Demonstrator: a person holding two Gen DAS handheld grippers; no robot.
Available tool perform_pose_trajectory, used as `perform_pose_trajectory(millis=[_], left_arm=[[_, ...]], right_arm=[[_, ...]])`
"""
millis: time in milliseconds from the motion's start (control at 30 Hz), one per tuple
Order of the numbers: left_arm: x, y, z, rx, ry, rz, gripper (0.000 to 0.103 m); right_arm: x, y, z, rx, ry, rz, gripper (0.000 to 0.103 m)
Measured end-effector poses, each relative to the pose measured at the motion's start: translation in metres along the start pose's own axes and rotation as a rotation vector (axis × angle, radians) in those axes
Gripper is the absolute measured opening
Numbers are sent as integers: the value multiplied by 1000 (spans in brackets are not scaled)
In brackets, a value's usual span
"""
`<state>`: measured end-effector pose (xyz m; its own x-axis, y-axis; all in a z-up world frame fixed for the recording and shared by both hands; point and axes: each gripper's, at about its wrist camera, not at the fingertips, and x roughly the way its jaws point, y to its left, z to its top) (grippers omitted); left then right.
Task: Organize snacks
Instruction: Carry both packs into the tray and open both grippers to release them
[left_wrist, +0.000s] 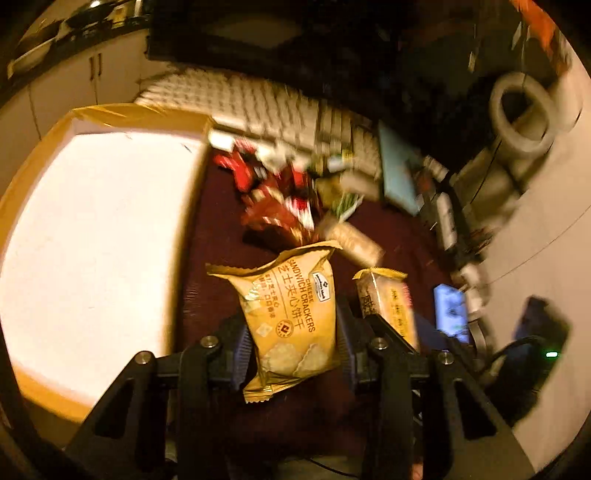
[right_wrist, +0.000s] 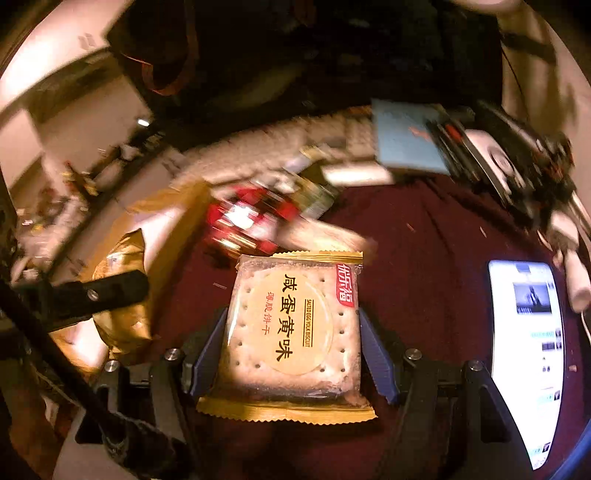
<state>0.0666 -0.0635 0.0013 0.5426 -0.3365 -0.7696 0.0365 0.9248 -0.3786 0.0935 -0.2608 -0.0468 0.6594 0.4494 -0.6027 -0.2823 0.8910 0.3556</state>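
both packs are up off the maroon cloth (right_wrist: 424, 236): left gripper (left_wrist: 291, 332) pinching the crackers (left_wrist: 291, 314), right gripper (right_wrist: 293, 343) pinching the biscuit (right_wrist: 295, 325), probably headed for the box (left_wrist: 92, 258) on the left.

Cracker pack (left_wrist: 291, 317): "CHEESE SANDWICH CRACKERS", 芝士夹心饼干. Biscuit pack (right_wrist: 293, 328): "SALTED EGG YOLK BISCUIT", 咸蛋黄味, 优乐福.

Your counter (right_wrist: 436, 236) wears a dark red cloth. On it lie a snack pile (left_wrist: 280, 192), a box (left_wrist: 92, 240) at left, a keyboard (left_wrist: 236, 99) behind, and a lit phone (right_wrist: 528, 347) at right.
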Motion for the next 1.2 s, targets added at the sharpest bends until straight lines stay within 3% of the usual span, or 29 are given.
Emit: perform_pose_trajectory(millis=[67,167,267,467,700,833,933,967,1000,1067,1133,1200], left_arm=[[-25,18,8,-26,-51,1,42],[-53,60,17,-84,-121,91,42],[-56,99,19,-125,-119,158,42],[-39,150,18,-151,-61,199,42],[-10,175,7,-180,49,265,42],[-3,167,6,-137,66,305,42],[-2,162,3,-112,66,317,50],[-3,163,2,-119,62,312,62],[-7,165,2,-131,51,313,67],[-23,167,1,-166,-19,326,69],[-42,161,1,-175,-98,317,81],[-56,149,-1,-163,-158,333,83]], right_arm=[[0,21,7,-34,1,79,69],[16,66,16,-108,41,206,69],[42,111,20,-179,88,296,69],[100,177,7,-353,141,214,69],[129,192,-14,-471,194,76,68],[134,193,-15,-512,189,52,69],[134,193,-15,-523,177,47,72],[130,195,-16,-520,182,58,73],[127,194,-14,-499,190,81,73],[111,181,-5,-411,160,162,74],[96,171,4,-345,120,229,80],[76,155,13,-285,74,306,81]])
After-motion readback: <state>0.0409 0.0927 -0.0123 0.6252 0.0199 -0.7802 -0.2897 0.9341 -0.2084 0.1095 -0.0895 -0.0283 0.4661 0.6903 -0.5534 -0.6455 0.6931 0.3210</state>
